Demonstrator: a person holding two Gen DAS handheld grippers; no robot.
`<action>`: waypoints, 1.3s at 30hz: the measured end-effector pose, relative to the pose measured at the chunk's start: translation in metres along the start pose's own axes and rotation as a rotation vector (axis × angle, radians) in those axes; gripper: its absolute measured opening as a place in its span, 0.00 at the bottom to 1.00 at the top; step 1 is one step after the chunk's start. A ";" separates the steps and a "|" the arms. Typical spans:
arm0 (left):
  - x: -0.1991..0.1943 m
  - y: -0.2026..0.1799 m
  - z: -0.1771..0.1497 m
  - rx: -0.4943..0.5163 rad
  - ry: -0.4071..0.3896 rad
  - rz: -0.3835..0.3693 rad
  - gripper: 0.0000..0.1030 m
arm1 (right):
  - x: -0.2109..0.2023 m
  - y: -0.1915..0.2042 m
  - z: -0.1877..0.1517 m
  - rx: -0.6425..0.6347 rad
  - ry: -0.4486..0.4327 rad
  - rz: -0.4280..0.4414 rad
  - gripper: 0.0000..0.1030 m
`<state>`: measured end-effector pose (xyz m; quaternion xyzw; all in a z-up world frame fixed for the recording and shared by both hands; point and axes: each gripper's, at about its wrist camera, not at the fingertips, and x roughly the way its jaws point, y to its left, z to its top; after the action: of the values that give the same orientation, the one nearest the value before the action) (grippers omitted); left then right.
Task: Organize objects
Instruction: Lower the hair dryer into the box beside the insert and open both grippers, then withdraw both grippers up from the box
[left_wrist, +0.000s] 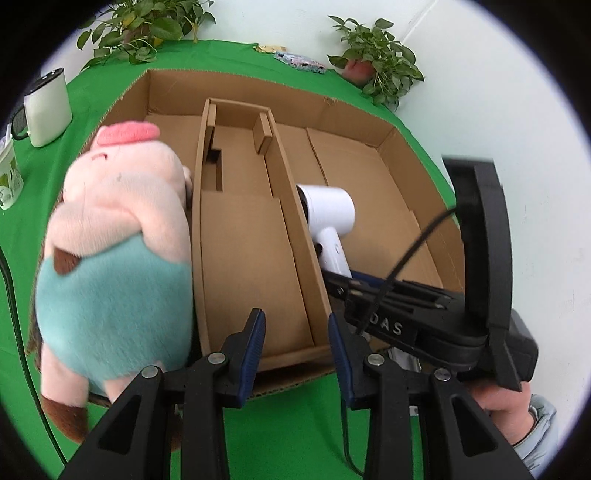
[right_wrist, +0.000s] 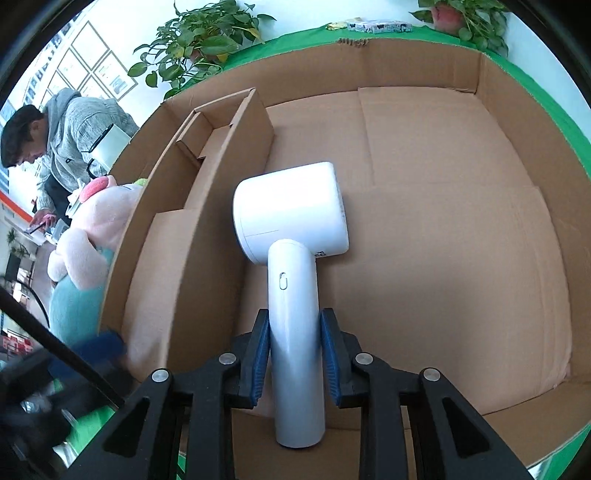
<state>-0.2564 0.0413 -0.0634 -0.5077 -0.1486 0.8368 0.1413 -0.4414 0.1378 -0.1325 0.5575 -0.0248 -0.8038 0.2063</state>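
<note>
You're holding the dryer (right_wrist: 291, 258) by its handle in the right gripper (right_wrist: 295, 354). Both pads are pressing the handle about halfway down, and the head is pointing away from you over the wide right bay of the box (right_wrist: 480, 74). From the left wrist view the head looks to be just beside the divider (left_wrist: 295, 229); I can't tell whether the dryer is resting on the floor of the box or hanging just above it.

Left gripper (left_wrist: 297, 354) is standing partly open with nothing between the pads, hovering over the near end of the narrow middle bay. The pig (left_wrist: 114, 236) is sitting at the left side of the box, touching the divider wall; I can't tell from here whether it's inside the left bay or leaning on the outer wall.

If you're setting the dryer down:
- be lowering it until the head is lying flat before you're letting go
- be keeping the head off the divider so it isn't tipping it
- be opening the pads slowly, since the handle is round and will likely be rolling
- be keeping the left gripper clear of the right one, they're near each other at the front edge
</note>
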 end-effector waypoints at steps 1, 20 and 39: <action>0.000 -0.001 -0.002 0.006 -0.004 0.007 0.30 | 0.001 0.004 0.000 0.002 0.001 -0.001 0.24; -0.016 0.003 -0.010 -0.008 -0.031 0.004 0.27 | -0.001 0.015 -0.007 0.025 0.016 0.019 0.27; -0.110 -0.074 -0.066 0.179 -0.557 0.251 0.80 | -0.161 0.041 -0.138 -0.265 -0.533 -0.205 0.96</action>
<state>-0.1423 0.0731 0.0251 -0.2588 -0.0438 0.9643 0.0349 -0.2563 0.1844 -0.0309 0.2948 0.0834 -0.9344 0.1815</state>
